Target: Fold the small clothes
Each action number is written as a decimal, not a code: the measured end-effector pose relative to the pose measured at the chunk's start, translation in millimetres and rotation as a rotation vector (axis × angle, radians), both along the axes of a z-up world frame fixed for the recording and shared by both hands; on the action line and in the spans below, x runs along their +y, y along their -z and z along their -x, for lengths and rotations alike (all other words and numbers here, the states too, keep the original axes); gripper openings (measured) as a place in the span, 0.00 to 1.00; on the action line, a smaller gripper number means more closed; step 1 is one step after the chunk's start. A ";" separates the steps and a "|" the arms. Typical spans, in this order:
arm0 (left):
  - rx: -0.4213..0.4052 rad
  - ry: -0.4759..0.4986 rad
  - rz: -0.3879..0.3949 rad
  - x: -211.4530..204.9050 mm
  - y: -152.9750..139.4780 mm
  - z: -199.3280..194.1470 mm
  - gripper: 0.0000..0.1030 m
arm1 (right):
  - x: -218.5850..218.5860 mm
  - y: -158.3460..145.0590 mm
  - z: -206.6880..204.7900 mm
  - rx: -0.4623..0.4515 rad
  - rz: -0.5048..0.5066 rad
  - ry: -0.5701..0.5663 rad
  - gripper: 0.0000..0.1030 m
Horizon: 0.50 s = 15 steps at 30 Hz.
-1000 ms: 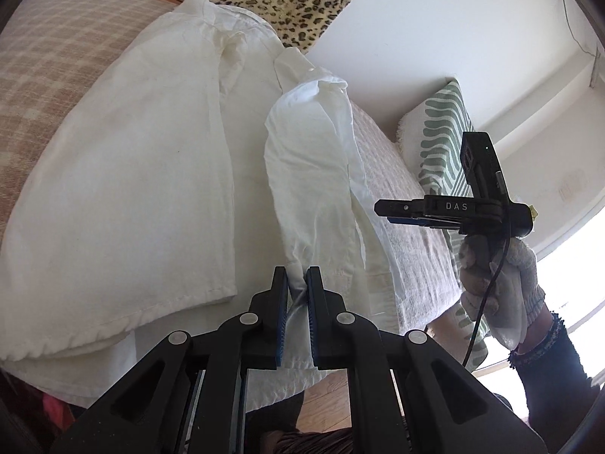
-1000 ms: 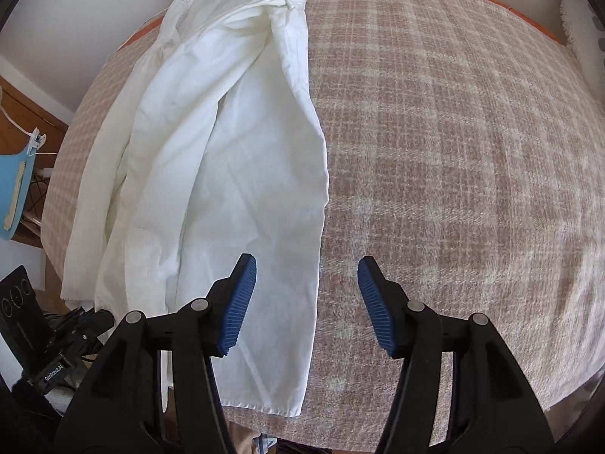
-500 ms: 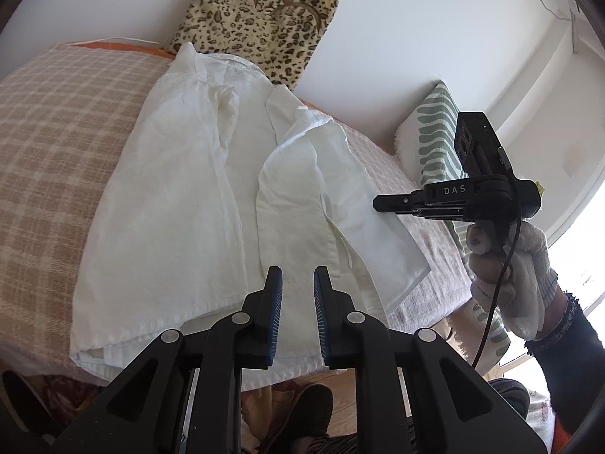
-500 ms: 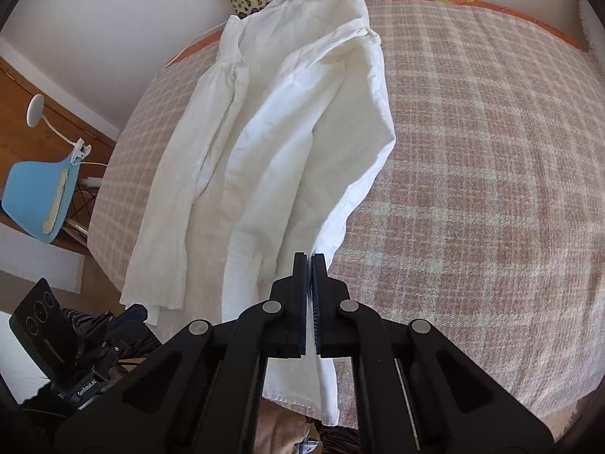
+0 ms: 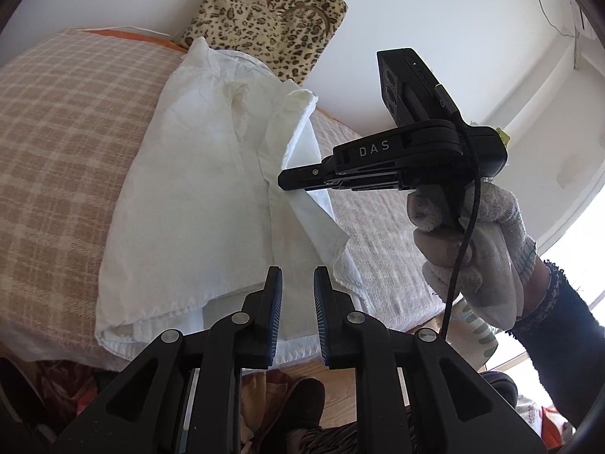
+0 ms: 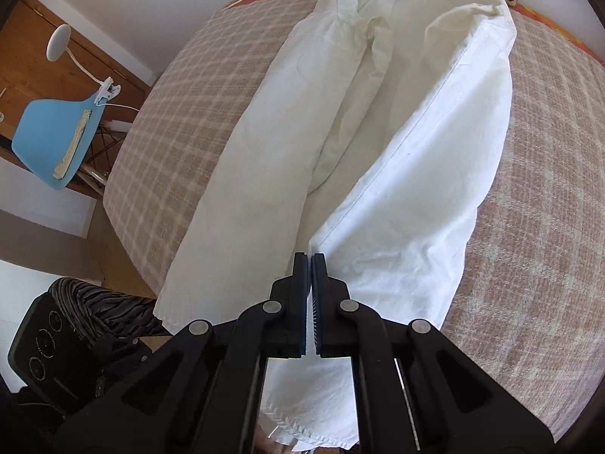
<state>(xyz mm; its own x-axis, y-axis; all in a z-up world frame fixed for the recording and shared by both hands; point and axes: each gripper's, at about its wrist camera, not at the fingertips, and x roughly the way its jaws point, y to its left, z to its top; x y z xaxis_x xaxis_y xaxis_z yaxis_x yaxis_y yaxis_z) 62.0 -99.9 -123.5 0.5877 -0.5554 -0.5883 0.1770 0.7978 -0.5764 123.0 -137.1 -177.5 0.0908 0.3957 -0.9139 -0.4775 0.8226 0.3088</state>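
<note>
Fingers of the right gripper point(image 6: 311, 265) are pressed together on the edge of the white cotton shirt point(image 6: 397, 174), pinching the cloth between their blue pads and lifting that side panel off the bed. In the left wrist view this gripper point(image 5: 281, 181) is seen from the side, held by a hand in a white knitted glove point(image 5: 480, 242) above the garment. Fingers of the left gripper point(image 5: 298, 291) stand a little apart with nothing between them, hovering over the shirt's hem. The shirt point(image 5: 196, 196) lies lengthwise on the bed's beige and pink checked blanket point(image 5: 56, 159), its collar toward a leopard-print bag point(image 5: 272, 19) at the white wall.
</note>
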 end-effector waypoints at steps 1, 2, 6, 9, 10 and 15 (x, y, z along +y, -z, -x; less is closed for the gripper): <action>-0.005 -0.005 -0.004 3.1 -0.6 2.4 0.15 | 5.8 6.8 -0.5 0.009 0.006 -0.014 0.03; -0.011 -0.014 -0.011 6.9 -1.0 4.6 0.15 | 11.4 13.4 0.9 0.019 0.011 -0.028 0.03; -0.010 -0.063 -0.005 25.4 0.2 7.1 0.15 | 30.0 35.2 8.1 0.037 0.049 -0.069 0.03; -0.004 -0.069 0.002 29.8 1.3 4.2 0.15 | 27.6 35.4 7.9 0.059 0.031 -0.081 0.04; -0.004 -0.065 0.007 28.7 1.2 3.1 0.15 | 23.6 33.1 7.2 0.075 0.015 -0.085 0.04; -0.027 -0.043 0.015 19.7 -3.8 -4.6 0.15 | 2.4 15.6 11.3 0.151 -0.081 -0.089 0.07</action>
